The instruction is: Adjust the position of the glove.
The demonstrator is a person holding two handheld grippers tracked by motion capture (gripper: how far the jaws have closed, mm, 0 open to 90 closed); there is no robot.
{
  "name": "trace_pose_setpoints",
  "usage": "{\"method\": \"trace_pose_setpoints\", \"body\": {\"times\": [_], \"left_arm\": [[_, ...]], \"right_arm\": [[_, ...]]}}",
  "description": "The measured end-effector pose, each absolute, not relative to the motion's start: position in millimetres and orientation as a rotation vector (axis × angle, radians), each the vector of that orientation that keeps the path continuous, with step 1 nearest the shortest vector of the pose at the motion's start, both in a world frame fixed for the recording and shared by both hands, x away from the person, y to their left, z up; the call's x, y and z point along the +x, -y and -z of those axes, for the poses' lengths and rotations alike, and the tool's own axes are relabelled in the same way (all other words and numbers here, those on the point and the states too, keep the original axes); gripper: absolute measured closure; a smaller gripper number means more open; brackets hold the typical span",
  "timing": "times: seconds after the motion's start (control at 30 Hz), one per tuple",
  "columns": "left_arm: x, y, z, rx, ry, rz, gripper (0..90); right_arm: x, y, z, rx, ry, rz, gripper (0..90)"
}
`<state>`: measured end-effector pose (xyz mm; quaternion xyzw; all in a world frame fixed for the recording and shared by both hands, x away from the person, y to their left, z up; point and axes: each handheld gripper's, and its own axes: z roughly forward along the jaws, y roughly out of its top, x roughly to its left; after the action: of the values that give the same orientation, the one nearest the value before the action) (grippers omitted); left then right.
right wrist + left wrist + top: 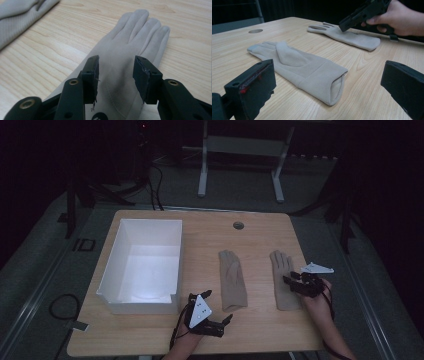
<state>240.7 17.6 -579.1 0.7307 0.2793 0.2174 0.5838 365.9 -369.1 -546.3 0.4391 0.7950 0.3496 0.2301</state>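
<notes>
Hovering half open with nothing between them, the right gripper's [116, 72] fingers [145, 75] straddle the palm of the right glove [130, 42], a soft, light, limp thing probably best pinched at the cuff, lying flat on the pale wooden table [255, 232] in a dim room.

Box [142, 265] left of two gloves [233, 280]

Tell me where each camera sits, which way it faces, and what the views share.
High view: overhead, facing forward and down on table, white box, both forearms.
Left gripper view: on left tongs, looks across near glove to right hand.
Right gripper view: on right tongs, open above far glove.
Shared: both gloves.
</notes>
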Motion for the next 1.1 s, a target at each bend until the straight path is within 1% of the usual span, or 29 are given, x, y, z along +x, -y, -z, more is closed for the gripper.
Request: {"method": "trace_pose_setpoints", "body": {"times": [0.1, 0.2, 0.23, 0.37, 0.4, 0.6, 0.77, 0.87, 0.9, 0.97, 1.0, 1.1], "left_arm": [[241, -18, 579, 1.701, -0.653, -0.505, 0.1], [241, -18, 579, 1.7, -0.656, -0.504, 0.1], [241, -18, 579, 1.7, -0.656, -0.504, 0.1], [241, -17, 579, 1.705, -0.652, -0.509, 0.1], [241, -17, 579, 1.705, -0.653, -0.509, 0.1], [241, -17, 579, 1.705, -0.656, -0.506, 0.1], [241, -17, 579, 1.703, -0.656, -0.505, 0.1], [241, -18, 579, 1.706, -0.655, -0.506, 0.1], [241, -18, 579, 1.705, -0.656, -0.505, 0.1], [241, -18, 579, 1.706, -0.655, -0.505, 0.1], [241, -18, 579, 1.706, -0.655, -0.506, 0.1], [241, -18, 579, 1.707, -0.655, -0.505, 0.1]], "right_arm": [[365, 367, 553, 1.199, -2.196, -0.918, 54.9], [364, 367, 559, 1.198, -2.187, -0.924, 57.0], [363, 367, 560, 1.199, -2.184, -0.928, 59.1], [363, 365, 558, 1.204, -2.202, -0.923, 74.3], [364, 363, 557, 1.218, -2.204, -0.906, 80.1], [364, 358, 551, 1.284, -2.172, -0.882, 83.1], [362, 353, 523, 1.307, -2.106, -0.949, 83.2], [362, 347, 499, 1.291, -2.065, -0.997, 83.2], [362, 342, 482, 1.279, -2.042, -1.028, 83.2], [363, 334, 467, 1.256, -2.025, -1.048, 83.2], [363, 334, 467, 1.256, -2.025, -1.048, 83.2], [364, 321, 448, 1.222, -2.01, -1.071, 83.2]]}}
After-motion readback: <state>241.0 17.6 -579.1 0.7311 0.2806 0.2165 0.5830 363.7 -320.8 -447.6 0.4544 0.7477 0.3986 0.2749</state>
